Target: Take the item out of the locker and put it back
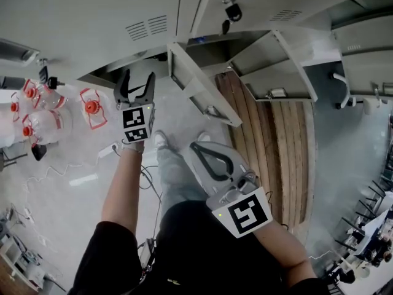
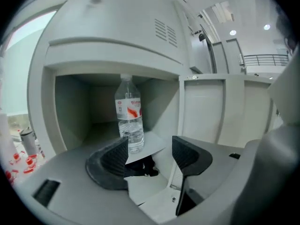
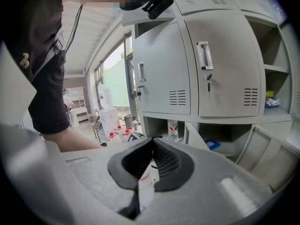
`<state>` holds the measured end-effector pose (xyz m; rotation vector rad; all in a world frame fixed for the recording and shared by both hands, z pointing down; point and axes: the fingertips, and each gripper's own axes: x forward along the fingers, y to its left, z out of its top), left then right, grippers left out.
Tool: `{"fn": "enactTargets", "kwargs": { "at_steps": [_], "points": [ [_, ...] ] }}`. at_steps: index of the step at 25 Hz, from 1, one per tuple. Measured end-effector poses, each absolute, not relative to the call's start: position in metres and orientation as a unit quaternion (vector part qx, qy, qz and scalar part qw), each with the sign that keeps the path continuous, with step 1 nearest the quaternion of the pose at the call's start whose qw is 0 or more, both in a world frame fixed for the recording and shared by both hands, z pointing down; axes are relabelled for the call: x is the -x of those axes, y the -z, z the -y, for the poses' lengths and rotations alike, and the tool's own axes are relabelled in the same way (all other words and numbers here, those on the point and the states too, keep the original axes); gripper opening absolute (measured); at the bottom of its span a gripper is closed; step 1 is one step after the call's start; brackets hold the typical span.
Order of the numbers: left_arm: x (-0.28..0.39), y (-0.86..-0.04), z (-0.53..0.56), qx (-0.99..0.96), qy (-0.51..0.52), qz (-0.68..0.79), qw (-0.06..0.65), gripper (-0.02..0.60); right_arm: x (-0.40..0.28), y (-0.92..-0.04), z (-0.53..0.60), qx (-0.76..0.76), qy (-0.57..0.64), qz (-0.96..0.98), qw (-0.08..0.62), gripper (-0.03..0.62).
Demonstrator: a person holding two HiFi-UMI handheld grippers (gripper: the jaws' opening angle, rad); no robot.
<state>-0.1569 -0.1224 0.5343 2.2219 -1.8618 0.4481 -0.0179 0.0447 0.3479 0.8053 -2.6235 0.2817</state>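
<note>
The water bottle (image 2: 129,120) stands upright in the open lower compartment of the locker (image 2: 70,111). It sits on the compartment floor near the front edge. It is clear plastic with a white cap and a white-and-red label, and nothing touches it. The right gripper view also shows the bottle, small, in the same compartment (image 3: 173,129), under a closed grey door with vent slots (image 3: 164,69).

The left gripper (image 2: 150,144) faces that opening with its jaws spread wide and nothing between them. The bottle appears beyond them, in line with the tip of the left jaw. In the head view this gripper (image 1: 138,82) is held out on a bare forearm, short of the locker front.

The right gripper (image 3: 152,140) is clenched, its two dark padded jaws meeting at the tips, with no item in them. In the head view it (image 1: 194,145) hangs low, close to the person's body and well apart from the left one.

An open locker door (image 1: 199,88) swings out between the two grippers. A blue object (image 3: 212,145) lies in the neighbouring compartment to the right. Large clear jugs with red caps (image 1: 37,128) stand on the floor to the left. A strip of wooden planks (image 1: 273,146) lies before the lockers on the right.
</note>
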Motion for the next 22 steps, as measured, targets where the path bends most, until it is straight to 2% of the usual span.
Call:
{"fn": "enactTargets", "kwargs": {
  "at_steps": [7, 12, 20, 22],
  "points": [
    [0.14, -0.471, 0.082, -0.783, -0.129, 0.603, 0.087, 0.271, 0.012, -0.325, -0.04, -0.297, -0.097, 0.936, 0.162, -0.002],
    [0.135, -0.419, 0.054, -0.79, -0.104, 0.598, 0.092, 0.204, 0.007, -0.313, -0.042, -0.297, -0.106, 0.938, 0.141, -0.002],
    [0.106, -0.327, 0.024, -0.817, -0.096, 0.566, 0.06, 0.101, -0.001, -0.28, -0.031, -0.309, -0.11, 0.939, 0.101, -0.002],
    [0.099, -0.311, 0.018, -0.825, -0.086, 0.553, 0.074, 0.077, -0.004, -0.272, -0.027, -0.312, -0.108, 0.939, 0.093, -0.002]
  ]
}}
